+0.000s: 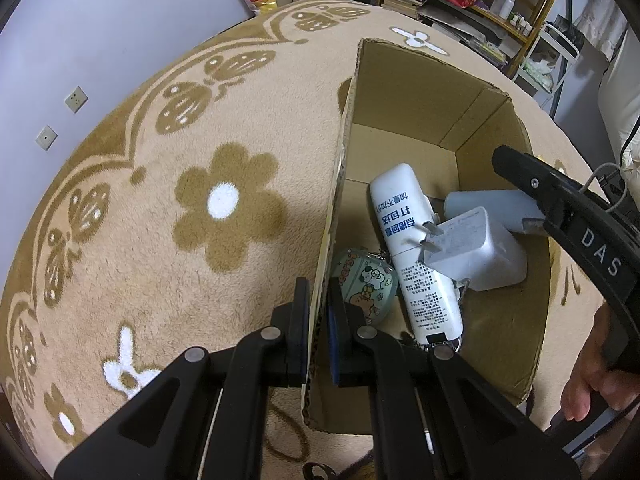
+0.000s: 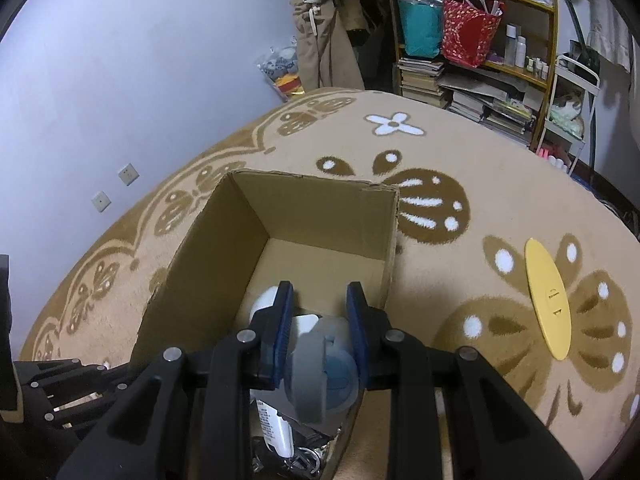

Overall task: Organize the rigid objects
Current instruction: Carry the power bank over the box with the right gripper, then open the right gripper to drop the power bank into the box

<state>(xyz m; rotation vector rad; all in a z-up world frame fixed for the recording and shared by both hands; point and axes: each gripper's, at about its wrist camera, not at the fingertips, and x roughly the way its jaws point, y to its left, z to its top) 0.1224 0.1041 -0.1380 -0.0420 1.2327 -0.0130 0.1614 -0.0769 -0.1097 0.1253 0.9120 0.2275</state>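
Over the cardboard box (image 2: pixel 312 216), a translucent container (image 2: pixel 332 364) is being held by the right claw (image 2: pixel 320 312); at 6 o'clock, the box wall is being pinched by the left claw (image 1: pixel 318 308).

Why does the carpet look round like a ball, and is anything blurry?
Left wrist view: fisheye lens bends the carpet; dark corners; box contents sharp. Right wrist view: same bulge; the translucent container in the right claw looks soft, being very near.
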